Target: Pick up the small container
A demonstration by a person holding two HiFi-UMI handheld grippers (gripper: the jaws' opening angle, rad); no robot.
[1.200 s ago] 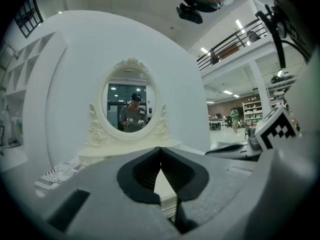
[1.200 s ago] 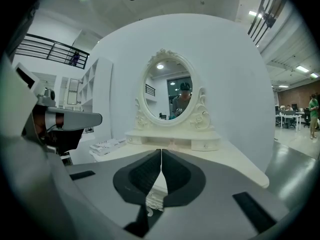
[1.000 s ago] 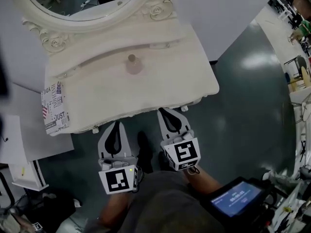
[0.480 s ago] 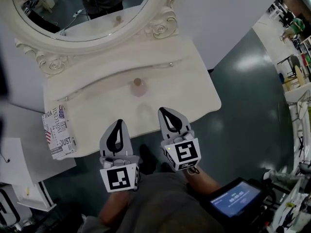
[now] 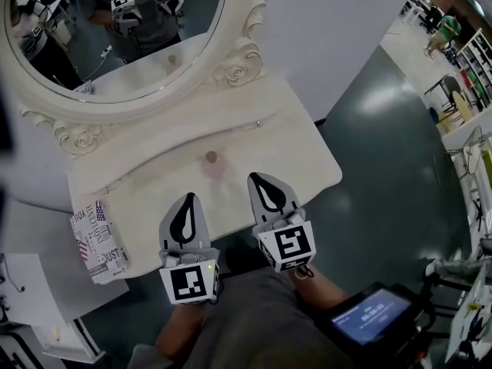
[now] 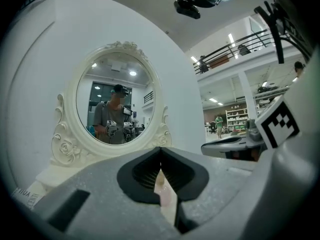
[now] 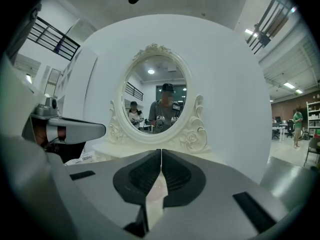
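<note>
While both tools hover over the near edge of a cream dressing-table bench (image 5: pixel 296 156), the left tongs (image 5: pixel 186 204) are pressed fully together with nothing in them. The right tongs (image 5: pixel 263 184) are likewise closed tip to tip and empty. Between and just beyond their tips, near the middle of the bench, stands the small container (image 5: pixel 211 164), a pale pink pot with a darker cap (upright, touched by nothing). The pick-up looks not yet begun. A good next move would be to part whichever tongs will take the pot before going forward, come in low and level, and close on the body rather than the cap. So small and light a pot could tip or skid on the smooth top. Around it, from the left, a patterned box (image 5: pixel 98 233) sits at the bench's left end, well apart. An ornate oval mirror (image 5: pixel 238 56) rises behind, reflecting the person, and a lit screen (image 5: pixel 371 314) sits low on the right. Nothing blocks the approach.
</note>
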